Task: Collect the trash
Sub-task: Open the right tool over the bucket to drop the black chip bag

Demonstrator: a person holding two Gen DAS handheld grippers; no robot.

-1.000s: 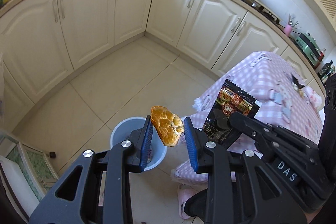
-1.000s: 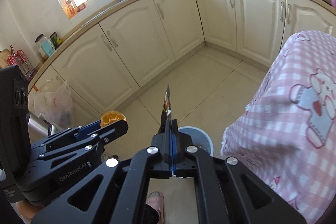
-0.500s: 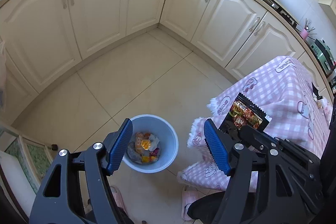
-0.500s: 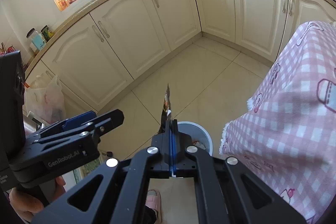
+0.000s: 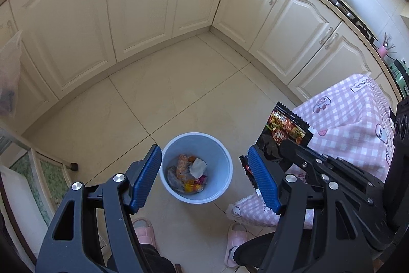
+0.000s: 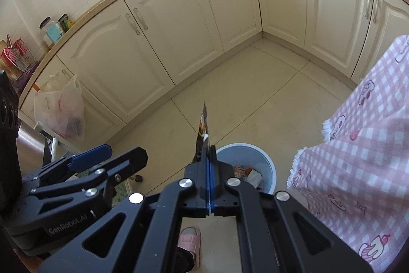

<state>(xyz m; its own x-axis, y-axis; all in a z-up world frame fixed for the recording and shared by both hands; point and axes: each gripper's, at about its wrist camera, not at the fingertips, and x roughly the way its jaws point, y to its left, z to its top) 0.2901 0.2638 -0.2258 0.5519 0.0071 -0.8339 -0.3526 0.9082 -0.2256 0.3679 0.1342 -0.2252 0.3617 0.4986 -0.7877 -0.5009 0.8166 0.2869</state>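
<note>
I see my left gripper (image 5: 204,175) with its blue pads spread wide and nothing between them; directly beyond the gap stands the light blue trash bin (image 5: 219,145) on the beige tiled floor (image 5: 179,94). Inside the bin lies a small heap of crumpled wrappers (image 5: 188,173): orange, white, pink and clear bits.

My right gripper (image 6: 208,157) has its pads pressed together on a snack wrapper (image 6: 203,124). From the right wrist camera I see it edge-on, a thin dark sliver rising toward 12 o'clock from the fingertips. From the left wrist camera its face shows (image 5: 286,127) at about 3 o'clock of the bin: black foil with a zigzag-cut top edge and a red-and-orange food print, crinkled near the grip. The wrapper hangs above floor level, just beside the bin's rim rather than over its opening.

A pink checked tablecloth (image 5: 352,119) drapes at 3 o'clock. Pink slippers (image 5: 236,239) show at 6 o'clock.
</note>
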